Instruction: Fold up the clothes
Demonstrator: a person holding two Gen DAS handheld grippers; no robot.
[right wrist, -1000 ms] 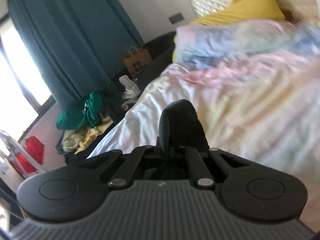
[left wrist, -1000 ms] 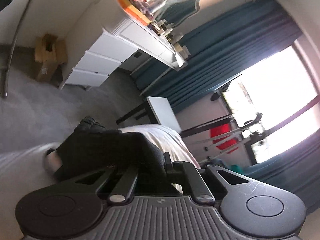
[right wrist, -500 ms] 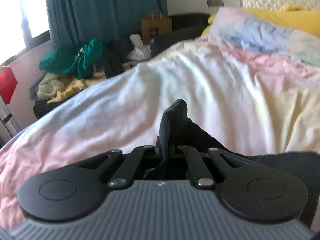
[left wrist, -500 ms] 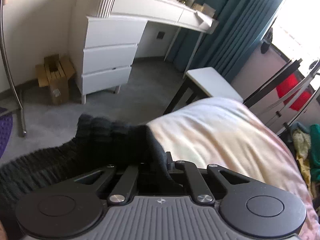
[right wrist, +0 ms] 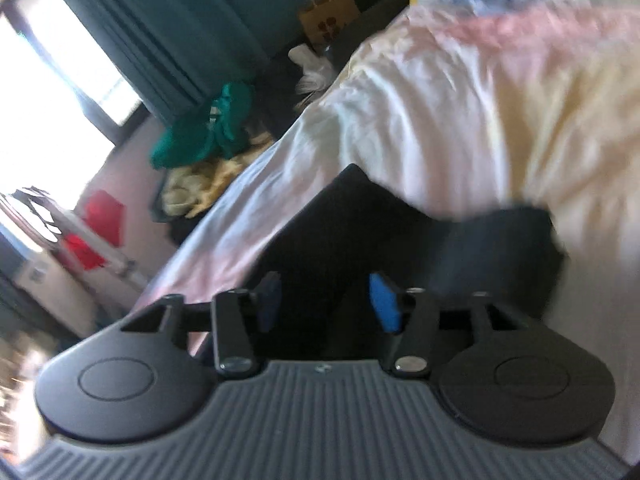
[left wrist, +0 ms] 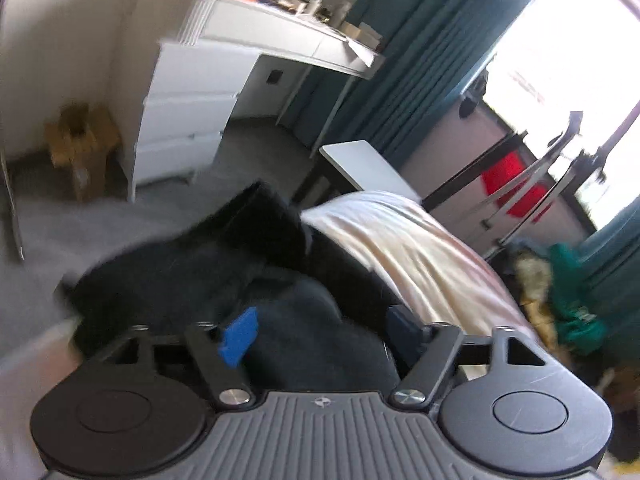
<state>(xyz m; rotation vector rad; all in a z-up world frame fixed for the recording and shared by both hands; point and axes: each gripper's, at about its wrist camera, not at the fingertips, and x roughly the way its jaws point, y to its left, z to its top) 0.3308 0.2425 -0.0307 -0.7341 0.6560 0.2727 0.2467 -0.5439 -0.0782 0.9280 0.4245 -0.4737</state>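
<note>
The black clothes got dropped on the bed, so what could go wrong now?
1. The black garment lies near the corner of the bed; part may slide off onto the floor.
2. Both grippers, left and right, have just opened with cloth between the jaws; it might snag when they lift away.

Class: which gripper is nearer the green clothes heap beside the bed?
Right, probably. The right gripper faces the green clothes heap across the bed's side; the left gripper views it off sideways.

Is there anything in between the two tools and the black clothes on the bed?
Nothing visible. The black garment lies on the bed between the spread fingers of both the left tool and right tool, which have just been opening.
</note>
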